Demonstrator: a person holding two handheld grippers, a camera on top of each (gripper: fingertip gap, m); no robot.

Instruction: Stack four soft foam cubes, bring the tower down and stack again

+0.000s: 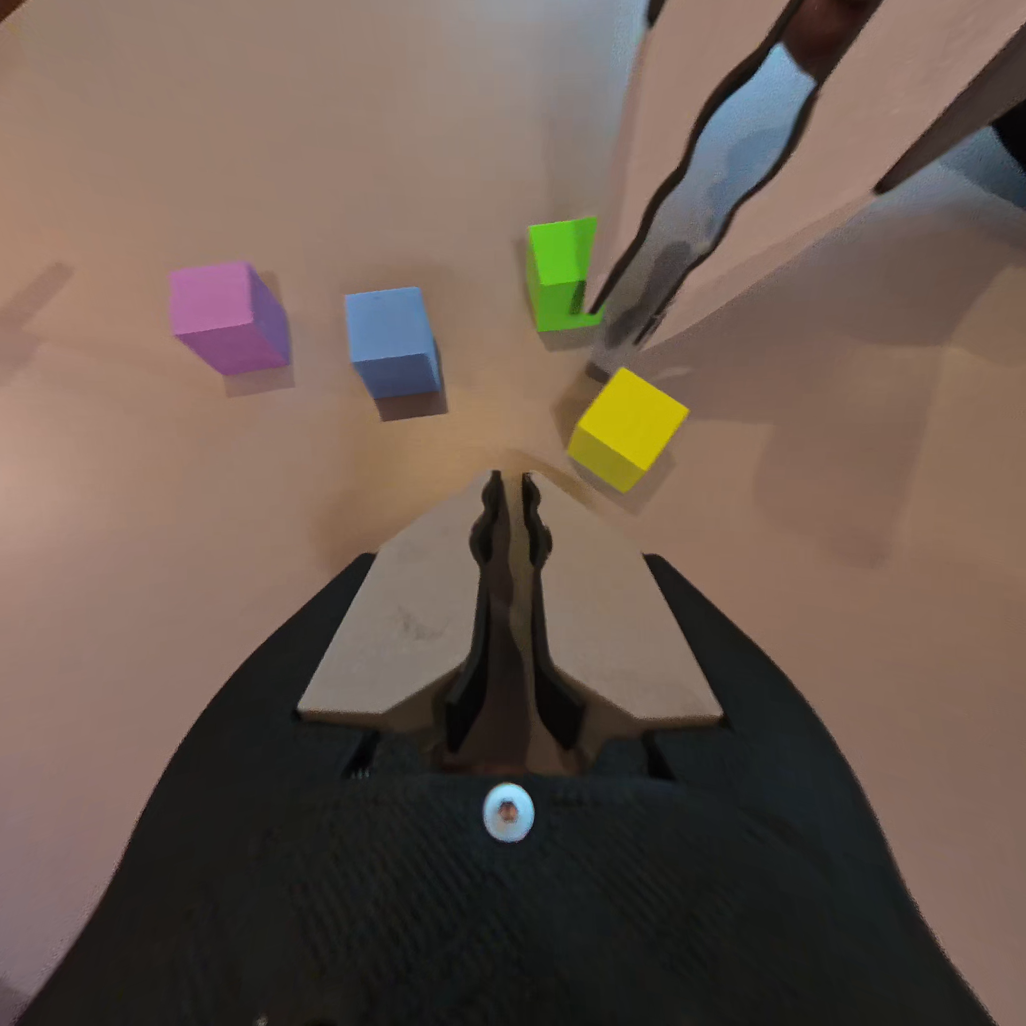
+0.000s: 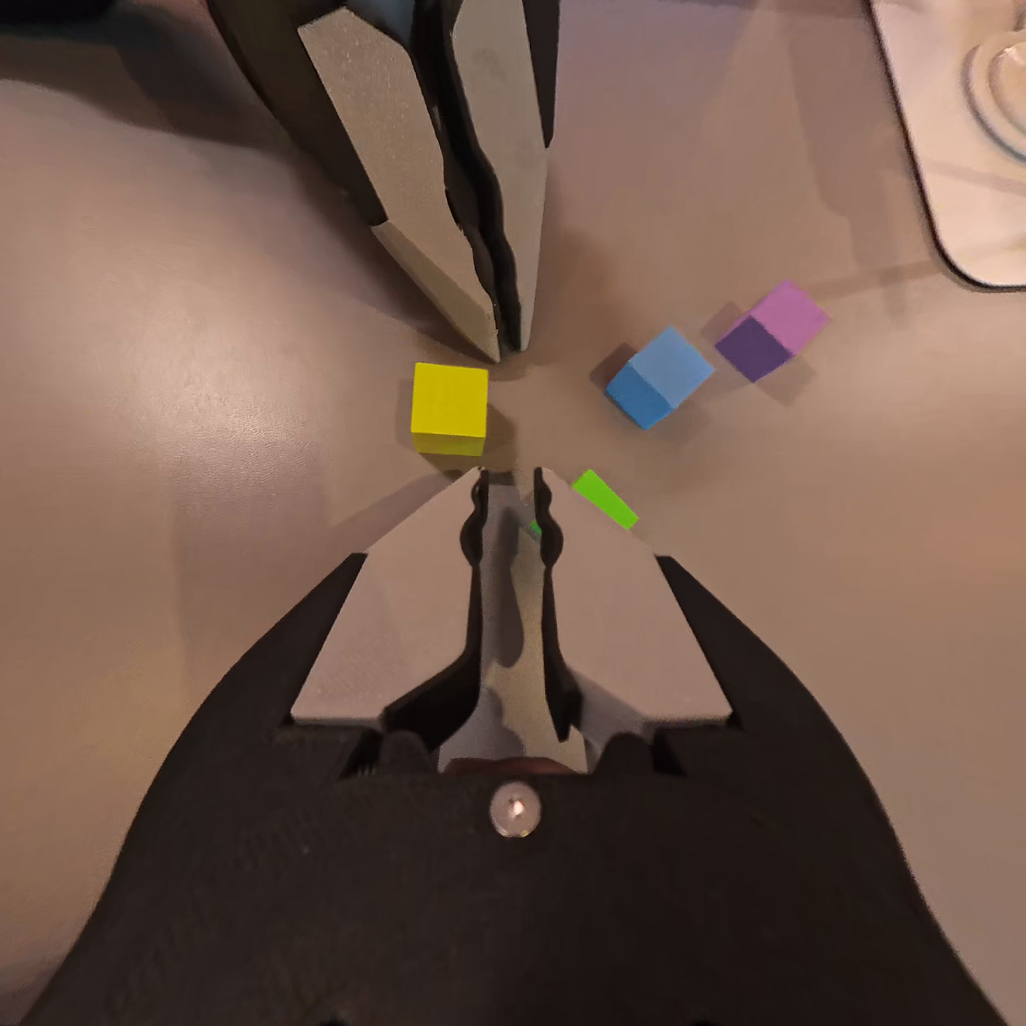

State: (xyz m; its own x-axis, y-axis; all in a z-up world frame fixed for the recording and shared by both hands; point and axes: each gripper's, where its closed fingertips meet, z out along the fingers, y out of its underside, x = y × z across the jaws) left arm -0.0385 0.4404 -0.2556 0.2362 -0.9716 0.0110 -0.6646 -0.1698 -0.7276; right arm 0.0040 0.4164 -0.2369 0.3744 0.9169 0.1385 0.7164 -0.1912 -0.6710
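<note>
Black-bodied, with grey wedge fingers, the left gripper [image 1: 509, 476] hovers above the beige desk [image 1: 166, 555] with its fingers almost together, only a thin slit between them, and it holds nothing. Four soft foam cubes lie apart on the desk, none stacked. I take the yellow foam cube [image 1: 627, 427] as landmark: in the left wrist view it sits just beyond the left gripper's tips, a little to their right. The green foam cube [image 1: 561, 272] is near it, farther from that gripper. The blue foam cube [image 1: 391, 341] is to the left of the yellow one in this view, and the purple foam cube [image 1: 227, 316] is farther left again, beside the blue one but apart.

The right gripper [image 2: 509, 472] points down just beside the yellow cube, between it and the green cube. Its fingers have a narrow gap and grasp nothing; the green cube is partly hidden behind one finger. A white tray corner [image 2: 944, 183] lies well apart from the yellow cube, beyond the purple one.
</note>
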